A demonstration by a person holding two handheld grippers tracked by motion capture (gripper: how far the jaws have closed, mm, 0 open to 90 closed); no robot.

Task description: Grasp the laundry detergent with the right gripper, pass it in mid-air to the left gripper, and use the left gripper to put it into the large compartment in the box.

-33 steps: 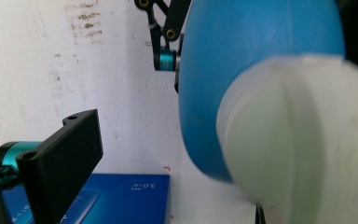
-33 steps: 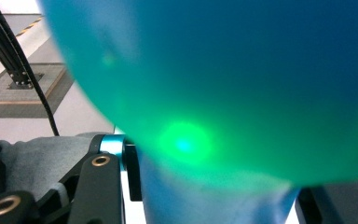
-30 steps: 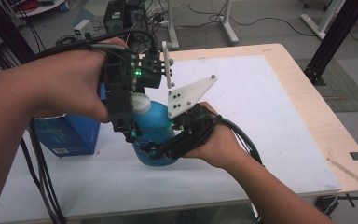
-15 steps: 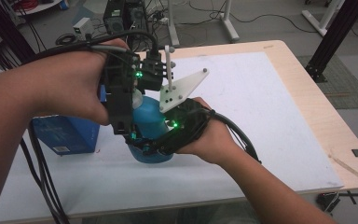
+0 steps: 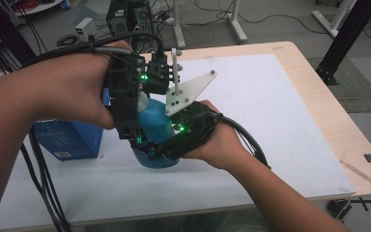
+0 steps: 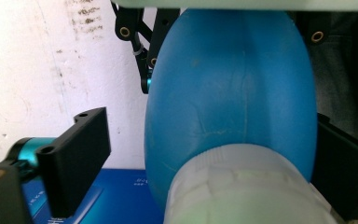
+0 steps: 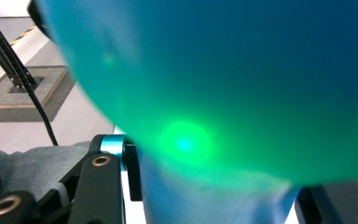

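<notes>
A pale wooden table point(image 5: 314, 92) carries a white sheet point(image 5: 270, 125) over most of its top, and a dark blue rectangular cardboard box point(image 5: 67, 140) lies on the sheet at the person's left. Near the middle of the sheet, just right of the box, stands the round-bodied blue plastic bottle point(image 5: 155, 126) with a frosted white cap point(image 6: 242, 191); its matte skin shows faint scuffs and a moulded seam in the left gripper view, and a green light spot glows on it in the right gripper view. The left gripper point(image 5: 128, 113), held in the left hand point(image 5: 72, 92) with the forearm coming in from the lower left, points downward over the bottle's top; its black jaws stand apart on either side of the bottle's shoulder, the left-hand one clear of the plastic, the other seemingly against it, though the edge is dark. The right gripper point(image 5: 166, 145), cradled in the right hand point(image 5: 222, 142) with the palm turned leftward, has its jaws around the bottle's lower body; whether they press on it I cannot tell.
</notes>
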